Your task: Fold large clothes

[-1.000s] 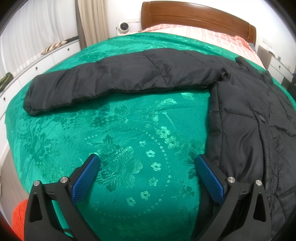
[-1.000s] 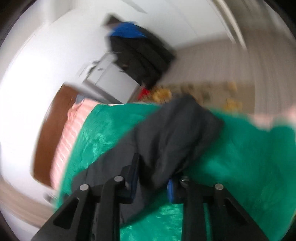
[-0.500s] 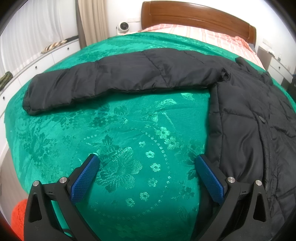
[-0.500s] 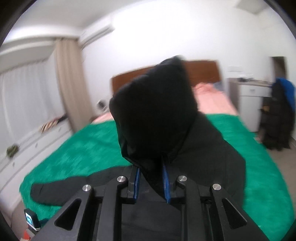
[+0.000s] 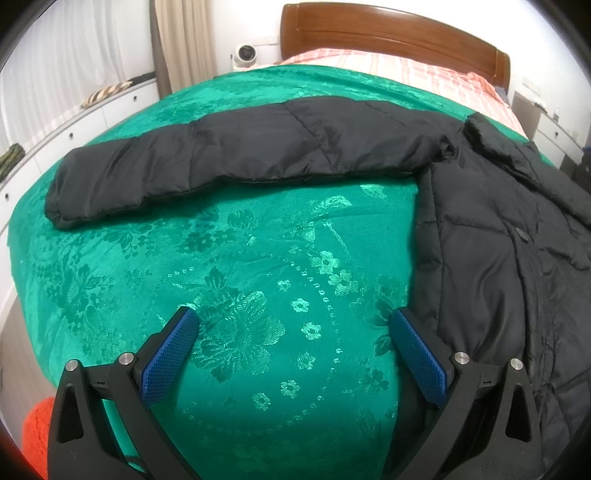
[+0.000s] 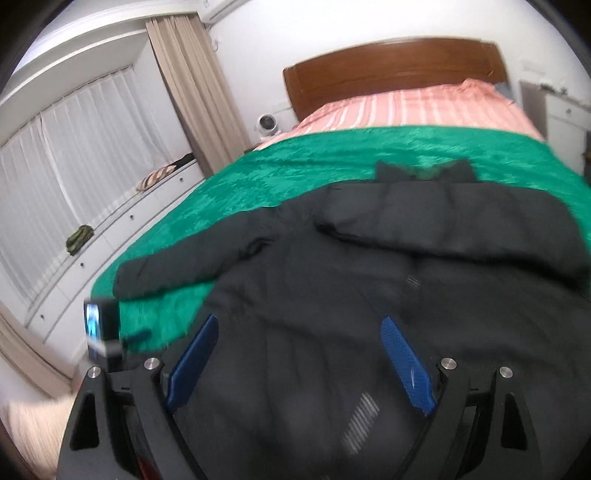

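step: one sleeve folded over the jacket (image 6: 369, 295), other sleeve (image 5: 229, 162) next | place: jacket on the bed (image 5: 258, 258), sleeve lies crosswise, well ahead of the left gripper (image 5: 291, 354) | left jaws: wide, holding nothing | right gripper (image 6: 299, 365): jaws just opened, wide over the jacket body, nothing between | nearer: left

black jacket (image 5: 517, 236) cut off at right edge, right-wrist view motion-blurred

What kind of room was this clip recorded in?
A bedroom, most likely: a bed with a wooden headboard and green bedspread, curtains at a window, and a black jacket spread out.
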`<state>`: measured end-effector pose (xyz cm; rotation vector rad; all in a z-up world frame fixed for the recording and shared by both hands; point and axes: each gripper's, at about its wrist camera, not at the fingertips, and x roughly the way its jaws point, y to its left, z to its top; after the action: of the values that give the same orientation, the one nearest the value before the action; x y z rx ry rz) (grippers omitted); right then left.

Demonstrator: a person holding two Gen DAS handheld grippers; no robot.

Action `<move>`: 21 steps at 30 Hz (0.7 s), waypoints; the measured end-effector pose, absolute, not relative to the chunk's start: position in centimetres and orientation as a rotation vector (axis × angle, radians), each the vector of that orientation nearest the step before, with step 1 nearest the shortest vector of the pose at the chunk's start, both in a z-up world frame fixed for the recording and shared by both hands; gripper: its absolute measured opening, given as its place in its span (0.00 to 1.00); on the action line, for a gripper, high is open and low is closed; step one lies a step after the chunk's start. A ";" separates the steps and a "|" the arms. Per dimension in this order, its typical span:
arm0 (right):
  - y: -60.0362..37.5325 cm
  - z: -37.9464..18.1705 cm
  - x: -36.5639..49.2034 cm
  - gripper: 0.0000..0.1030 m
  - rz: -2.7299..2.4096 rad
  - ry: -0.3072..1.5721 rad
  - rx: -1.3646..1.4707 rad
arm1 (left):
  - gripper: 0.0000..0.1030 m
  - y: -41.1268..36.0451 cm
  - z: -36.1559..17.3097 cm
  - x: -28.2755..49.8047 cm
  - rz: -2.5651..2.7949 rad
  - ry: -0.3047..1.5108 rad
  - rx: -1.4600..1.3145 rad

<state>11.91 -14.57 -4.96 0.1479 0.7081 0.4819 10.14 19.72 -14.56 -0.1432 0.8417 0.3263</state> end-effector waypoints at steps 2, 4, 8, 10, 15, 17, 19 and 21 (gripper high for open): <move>-16.9 -5.0 8.9 0.87 0.425 0.679 0.134 | 1.00 19.7 -14.6 10.1 0.328 0.840 -0.143; -19.2 -5.2 6.3 0.88 0.372 0.665 0.137 | 1.00 19.6 -14.6 10.1 0.332 0.837 -0.140; -22.7 -6.7 2.8 0.91 0.283 0.654 0.161 | 1.00 19.3 -14.7 10.1 0.343 0.834 -0.138; -24.3 -7.3 1.0 0.92 0.231 0.634 0.189 | 1.00 19.2 -14.7 10.1 0.348 0.831 -0.138; -25.9 -7.2 0.1 0.93 0.156 0.576 0.204 | 1.00 18.9 -14.7 9.8 0.359 0.823 -0.133; -26.1 -6.6 0.4 0.93 0.145 0.547 0.189 | 1.00 18.8 -14.7 9.7 0.360 0.822 -0.132; -25.6 -6.9 0.8 0.93 0.148 0.540 0.174 | 1.00 18.7 -14.7 9.6 0.361 0.822 -0.133; -25.0 -7.3 1.0 0.93 0.167 0.557 0.159 | 1.00 18.7 -14.7 9.6 0.362 0.821 -0.134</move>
<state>0.99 -25.02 -7.34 0.1590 0.5568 0.1671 9.59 18.69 -14.68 -0.1336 0.8208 0.3623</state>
